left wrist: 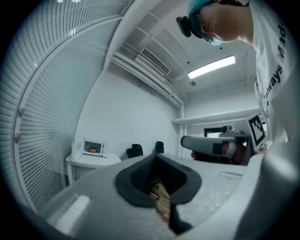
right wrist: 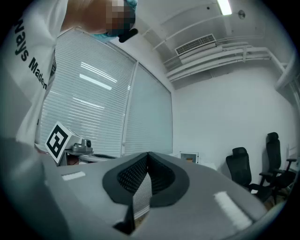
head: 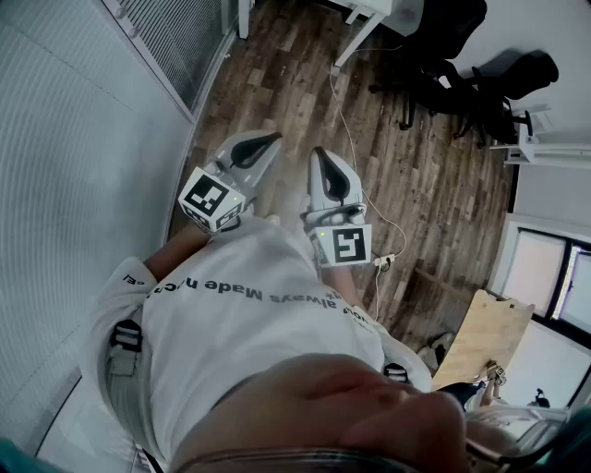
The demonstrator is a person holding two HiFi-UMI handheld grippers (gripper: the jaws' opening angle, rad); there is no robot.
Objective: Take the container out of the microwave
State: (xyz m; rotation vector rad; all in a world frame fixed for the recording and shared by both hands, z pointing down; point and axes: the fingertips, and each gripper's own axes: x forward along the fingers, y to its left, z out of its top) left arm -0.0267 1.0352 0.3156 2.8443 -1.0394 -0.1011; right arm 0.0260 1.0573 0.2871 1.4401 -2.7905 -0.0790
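Note:
Far across the room, a white microwave [left wrist: 93,148] stands on a small white table [left wrist: 89,161] with its door swung open. A small yellowish container [left wrist: 93,150] shows inside it. The right gripper view also catches the microwave [right wrist: 189,158], tiny, against the far wall. I hold both grippers level, close in front of the body, over wooden floor. The left gripper [head: 261,140] has its jaw tips meeting with nothing between them [left wrist: 155,154]. Beside it, the right gripper [head: 322,157] is likewise shut and empty [right wrist: 148,154].
Window blinds [head: 65,185] run along the left side. Black office chairs [head: 443,65] stand ahead on the right near a white desk leg [head: 365,28]. A white cable and power strip [head: 383,261] lie on the floor. A wooden board [head: 480,337] leans at the right.

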